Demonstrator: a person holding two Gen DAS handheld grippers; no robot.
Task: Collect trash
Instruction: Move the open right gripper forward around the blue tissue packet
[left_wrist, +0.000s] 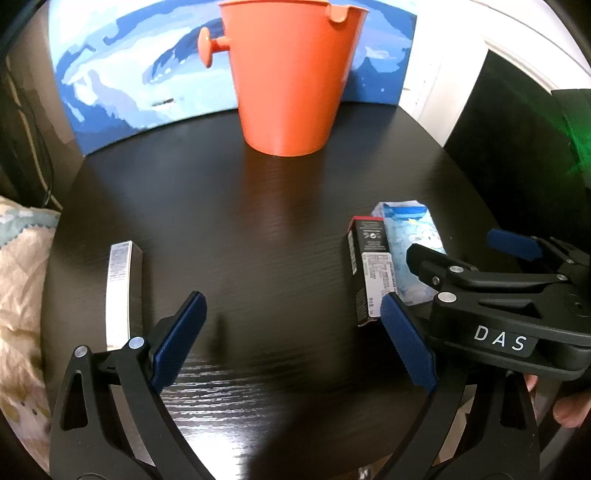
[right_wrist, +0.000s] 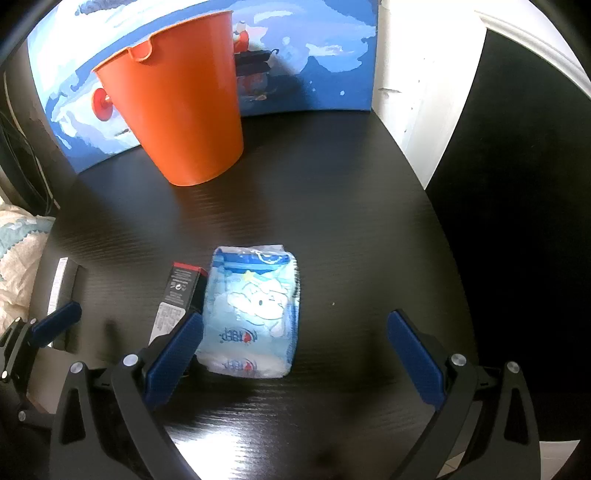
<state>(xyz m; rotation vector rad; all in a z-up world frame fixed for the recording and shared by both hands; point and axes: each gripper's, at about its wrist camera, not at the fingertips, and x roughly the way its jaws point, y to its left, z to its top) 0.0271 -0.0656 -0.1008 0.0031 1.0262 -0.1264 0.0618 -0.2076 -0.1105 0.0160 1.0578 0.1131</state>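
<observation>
Left tongs: I had the left tongs (left_wrist: 291, 343) spread wide and holding nothing, with only bare table (left_wrist: 258, 229) between the blue pads (left_wrist: 181, 339).

Right tongs: my right tongs (right_wrist: 295, 354) were spread wide too and gripped nothing; the pads (right_wrist: 173, 358) were clear of everything.

Pack: the light blue tissue pack (right_wrist: 255, 314) lay flat between my right fingers, closer to the left pad, its near end level with the pad tips. From the left tongs it sat ahead and to the right, partly behind the right tongs' frame.

Dark box: a narrow dark box (right_wrist: 179, 295) with a red end lay along the pack's left side, touching or nearly so, I couldn't tell which. It ran just beyond my right tongs' left pad, and just ahead of my left tongs' right pad (left_wrist: 406, 350).

White-faced box: a long slim box (left_wrist: 120, 291) lay just outside my left tongs' left finger, its near end hidden behind that finger.

Bucket: the orange bucket (left_wrist: 288, 81) stood upright well ahead of both tongs, near the table's far edge, with open table before it.

In the way: the dark box crowded the pack's left side; the pack's right side was clear.

Around: a blue and white picture (left_wrist: 122, 88) stood behind the bucket; pale bedding (left_wrist: 22, 280) lay off the table's left edge.
</observation>
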